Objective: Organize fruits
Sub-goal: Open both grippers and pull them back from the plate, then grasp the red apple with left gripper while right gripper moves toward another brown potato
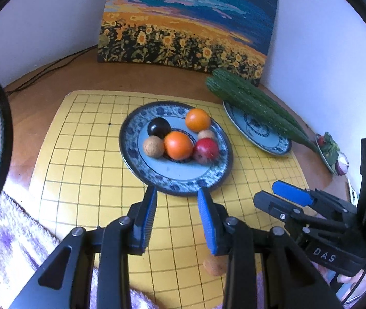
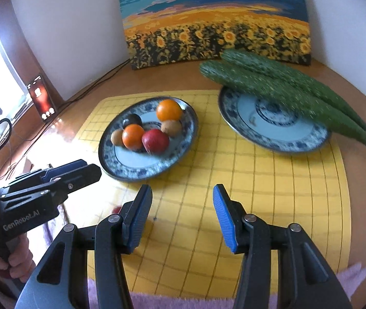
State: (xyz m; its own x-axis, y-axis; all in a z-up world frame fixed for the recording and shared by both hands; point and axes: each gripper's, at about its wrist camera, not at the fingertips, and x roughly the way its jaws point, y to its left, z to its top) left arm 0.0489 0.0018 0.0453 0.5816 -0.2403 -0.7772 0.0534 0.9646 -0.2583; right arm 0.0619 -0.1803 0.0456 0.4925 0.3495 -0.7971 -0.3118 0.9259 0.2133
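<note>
Both grippers have their jaws apart and hold nothing. Left gripper [image 1: 177, 195] hangs over the yellow mat [image 1: 80, 139], its blue pads [image 1: 152, 206] just by the near rim of the fruit plate [image 1: 175, 180]. Right gripper [image 2: 183, 193] hangs over the mat too, between the two plates and nearer to us.

On the fruit plate sit six round fruits, close together. Two are oranges [image 1: 178, 145], one in the middle and one at the back [image 1: 197, 119]. A black ball [image 1: 159, 128] is at the back left. A red apple [image 1: 206, 150] touches the middle orange. Two tan balls are there too, one on the left [image 1: 153, 146] and one behind the apple [image 1: 206, 134].

One more tan fruit [image 1: 215, 265] lies on the mat near the edge, under the left gripper.

A second plate [image 2: 273, 126] is on the right side of the mat. Two long green cucumbers [image 2: 286, 87] lie side by side across its far rim, sticking out past it.

Behind it all, a sunflower painting [image 2: 216, 20] leans on the white wall. A phone [image 2: 41, 97] stands at the far left of the brown table [image 1: 85, 74].
</note>
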